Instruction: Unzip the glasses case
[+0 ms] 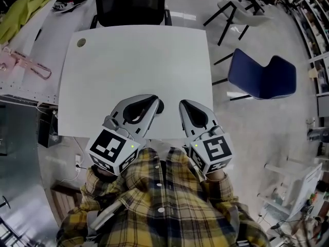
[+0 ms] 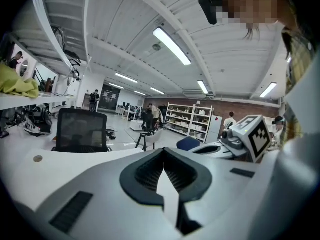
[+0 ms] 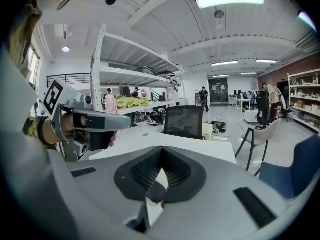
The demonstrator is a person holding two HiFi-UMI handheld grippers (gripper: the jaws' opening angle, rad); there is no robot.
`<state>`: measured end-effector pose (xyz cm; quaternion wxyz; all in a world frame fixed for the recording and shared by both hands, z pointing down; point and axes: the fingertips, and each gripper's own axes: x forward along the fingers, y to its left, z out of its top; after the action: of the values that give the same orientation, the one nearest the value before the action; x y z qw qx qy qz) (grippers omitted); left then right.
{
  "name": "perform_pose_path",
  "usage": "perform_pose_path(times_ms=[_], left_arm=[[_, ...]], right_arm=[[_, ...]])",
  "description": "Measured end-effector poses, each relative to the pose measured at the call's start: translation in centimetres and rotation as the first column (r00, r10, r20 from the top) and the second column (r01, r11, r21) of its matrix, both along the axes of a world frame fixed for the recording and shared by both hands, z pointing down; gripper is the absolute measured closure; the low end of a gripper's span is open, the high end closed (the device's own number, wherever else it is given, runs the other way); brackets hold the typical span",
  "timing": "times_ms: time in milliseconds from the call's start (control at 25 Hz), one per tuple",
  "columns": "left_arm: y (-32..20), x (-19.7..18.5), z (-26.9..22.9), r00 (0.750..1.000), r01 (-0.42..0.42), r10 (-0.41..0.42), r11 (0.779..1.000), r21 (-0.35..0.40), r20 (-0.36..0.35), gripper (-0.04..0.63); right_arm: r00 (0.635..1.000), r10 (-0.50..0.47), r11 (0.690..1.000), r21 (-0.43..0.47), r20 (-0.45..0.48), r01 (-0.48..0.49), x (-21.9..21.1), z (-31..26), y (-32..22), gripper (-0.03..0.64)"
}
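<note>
The left gripper [image 1: 157, 106] and right gripper [image 1: 183, 106] (each with jaws pressed together, empty) hover at the near edge of the table [image 1: 133, 55].

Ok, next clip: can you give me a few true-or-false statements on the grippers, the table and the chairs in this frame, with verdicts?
1. The left gripper and the right gripper both have their jaws together. True.
2. A glasses case lies open in the middle of the table. False: none shows on its white top in any view.
3. A black chair stands at the table's far side. True.
4. The blue chair is pushed in under the table. False: it stands apart on the floor, off the table's right side.
</note>
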<state>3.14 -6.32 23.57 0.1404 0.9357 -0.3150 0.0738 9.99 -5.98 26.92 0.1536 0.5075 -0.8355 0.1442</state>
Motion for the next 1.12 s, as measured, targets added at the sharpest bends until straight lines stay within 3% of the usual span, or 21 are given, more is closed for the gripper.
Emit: perform_pose_path(times_ms=[400,560,760,920,1120], left_arm=[[-2.3,-1.5,5.7,0.98,-0.051,0.059,0.998,-0.046,0.189,0.584],[-2.3,-1.9,8.5,0.96,-0.096,0.114,0.992,-0.081,0.256,0.584],[-1.9,-2.1,12.4,0.916,-0.168,0.206,0.976,-0.137,0.345,0.583],[-1.4,-1.8,15.7,0.855,-0.237,0.277,0.961,-0.144,0.438,0.505],[-0.9,-1.6,19.1,0.714,-0.366,0.389,0.916,-0.163,0.582,0.46]], right_arm=[[0.999,-0.02,0.992,-0.121,0.048,0.026,-0.7,5.1,-0.1,0.618],[0.998,-0.013,0.983,-0.184,0.055,0.023,-0.6,7.5,0.3,0.618],[0.999,-0.009,0.967,-0.252,0.041,0.02,-0.8,10.6,0.3,0.618],[0.999,-0.019,0.954,-0.299,0.044,0.031,-1.3,12.8,0.6,0.618],[0.998,-0.02,0.939,-0.343,0.056,0.038,-1.9,15.0,0.9,0.618]])
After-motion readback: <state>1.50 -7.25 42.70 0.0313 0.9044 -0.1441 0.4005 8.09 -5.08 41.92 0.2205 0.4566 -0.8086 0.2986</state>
